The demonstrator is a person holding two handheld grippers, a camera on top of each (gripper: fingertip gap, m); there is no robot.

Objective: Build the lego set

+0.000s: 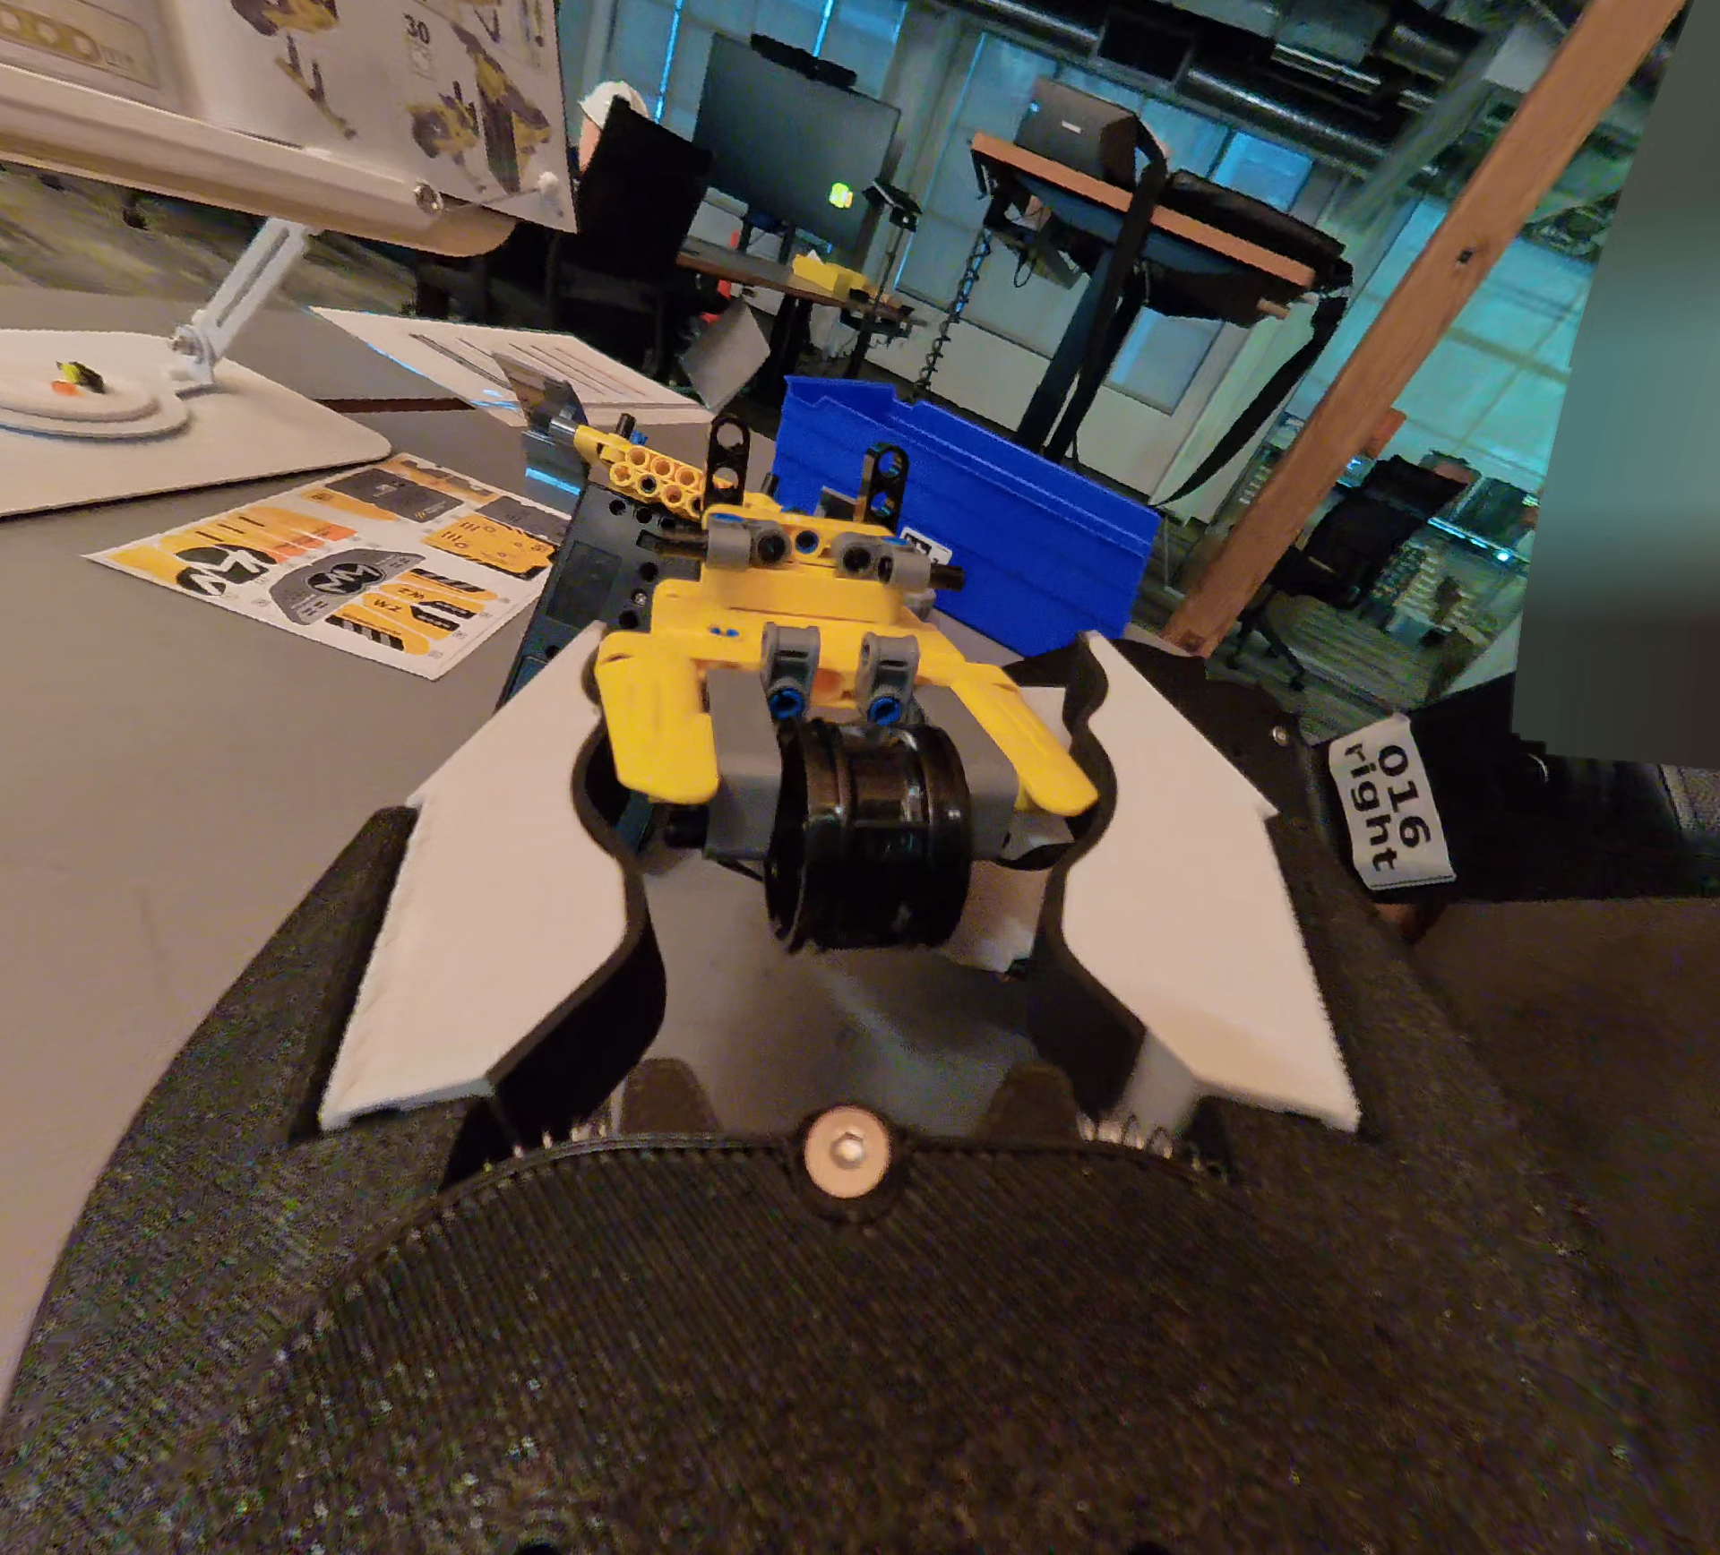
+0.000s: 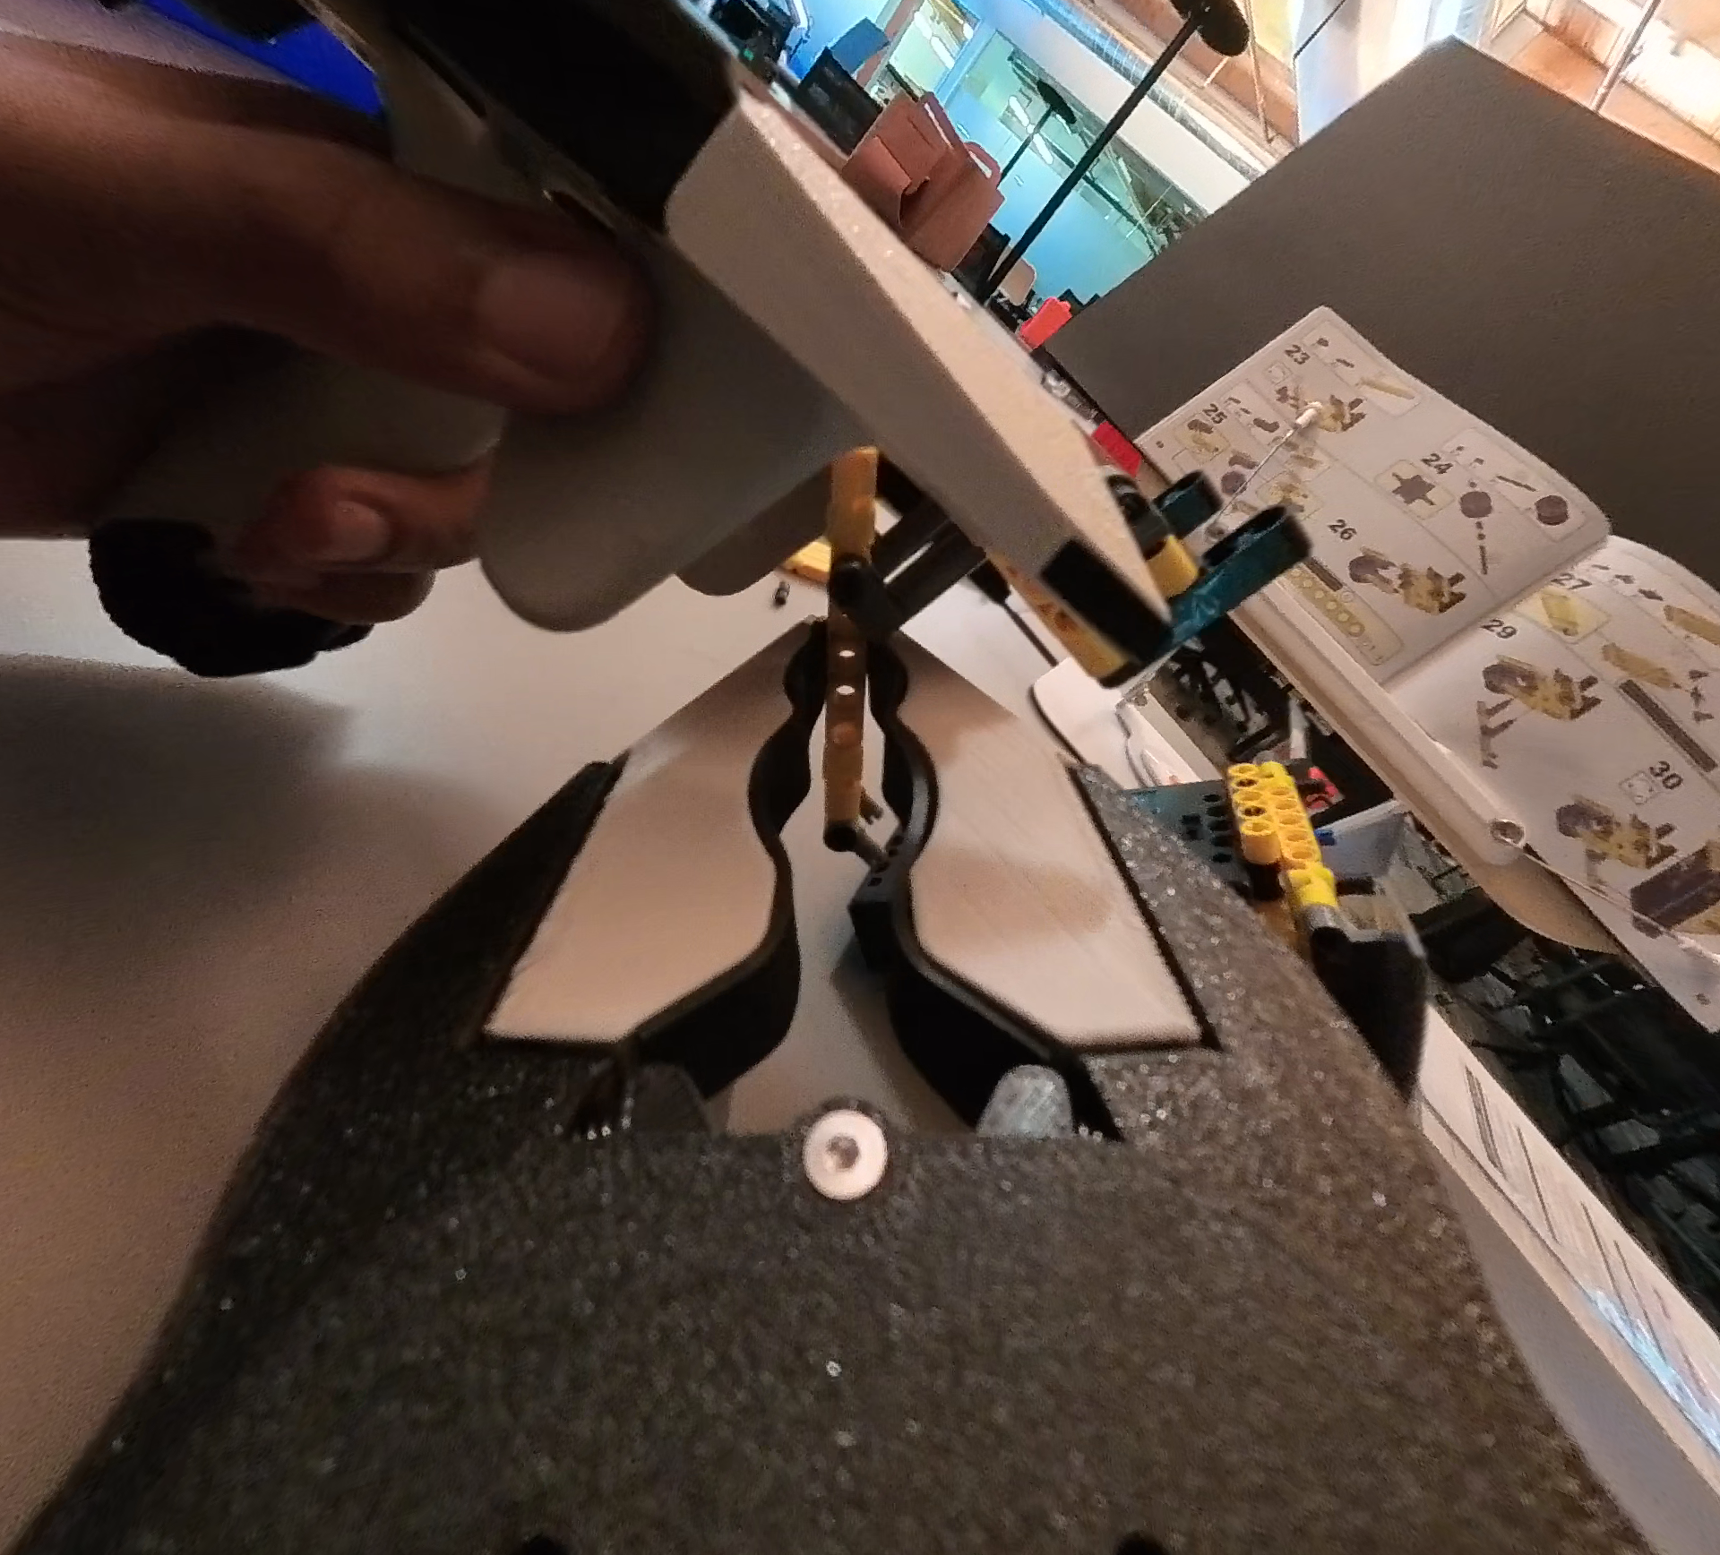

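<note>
My left gripper (image 1: pixel 838 677) is shut on a yellow and grey brick-built model (image 1: pixel 800 635) with a black wheel rim (image 1: pixel 866 840) facing the camera, held above the grey table (image 1: pixel 186 719). In the right wrist view, that gripper and the hand (image 2: pixel 279 319) holding it cross the upper left, with the model's teal beams (image 2: pixel 1238 561) past its fingertip. My right gripper (image 2: pixel 849 645) is shut on a thin yellow holed beam (image 2: pixel 842 729). The beam runs up to a black connector (image 2: pixel 861 589) under the model. The right gripper's black body (image 1: pixel 1489 822) with a white tag shows in the left wrist view.
A second yellow and dark sub-assembly (image 1: pixel 642 477) (image 2: pixel 1275 822) lies on the table beyond. An open instruction booklet (image 1: pixel 307 12) (image 2: pixel 1452 542) rests on a white stand (image 1: pixel 186 431). A sticker sheet (image 1: pixel 344 561) lies at left. A blue bin (image 1: pixel 977 524) stands behind, and a wooden post (image 1: pixel 1452 235) at right. There is about 5 cm between the tips of the two grippers.
</note>
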